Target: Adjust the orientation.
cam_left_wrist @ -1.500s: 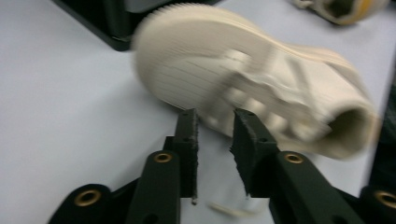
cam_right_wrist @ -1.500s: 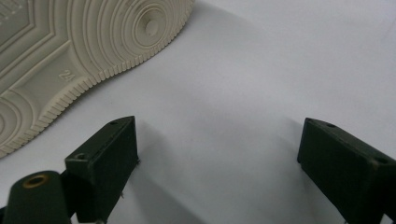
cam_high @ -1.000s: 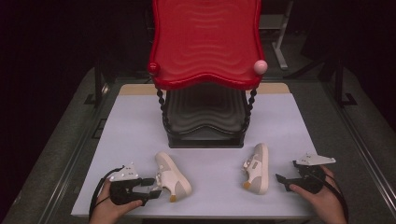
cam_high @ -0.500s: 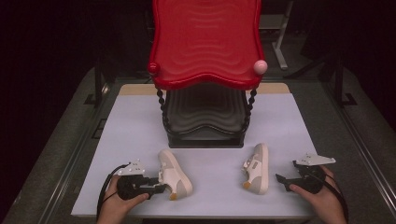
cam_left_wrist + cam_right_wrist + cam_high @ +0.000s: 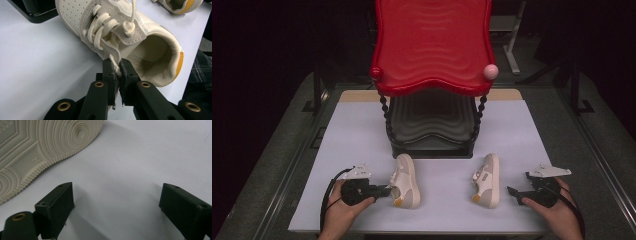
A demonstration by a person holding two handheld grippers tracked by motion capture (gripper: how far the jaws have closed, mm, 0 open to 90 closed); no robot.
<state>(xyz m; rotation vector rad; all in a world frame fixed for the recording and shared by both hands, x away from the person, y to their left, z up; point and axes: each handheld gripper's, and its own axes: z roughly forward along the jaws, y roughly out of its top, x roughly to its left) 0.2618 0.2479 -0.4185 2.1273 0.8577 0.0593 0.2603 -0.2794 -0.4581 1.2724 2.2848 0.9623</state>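
Two shoes [image 5: 406,181] before red stand [image 5: 432,47]; left gripper [image 5: 118,70] pinching lace [image 5: 115,65], right gripper [image 5: 116,202] wide.

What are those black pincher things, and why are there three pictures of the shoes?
A person sits at a white table holding a pinching tool in each hand. One camera looks down from above. The other two ride on the tools and look out along their black jaws.

On the table lie two small cream shoes in front of a red and black shelf stand. The left shoe sits upright. The right shoe lies on its side, so the right tool's camera sees its sole.

The left gripper has shut its jaws on a lace end of the left shoe. The right gripper is open and holds nothing.
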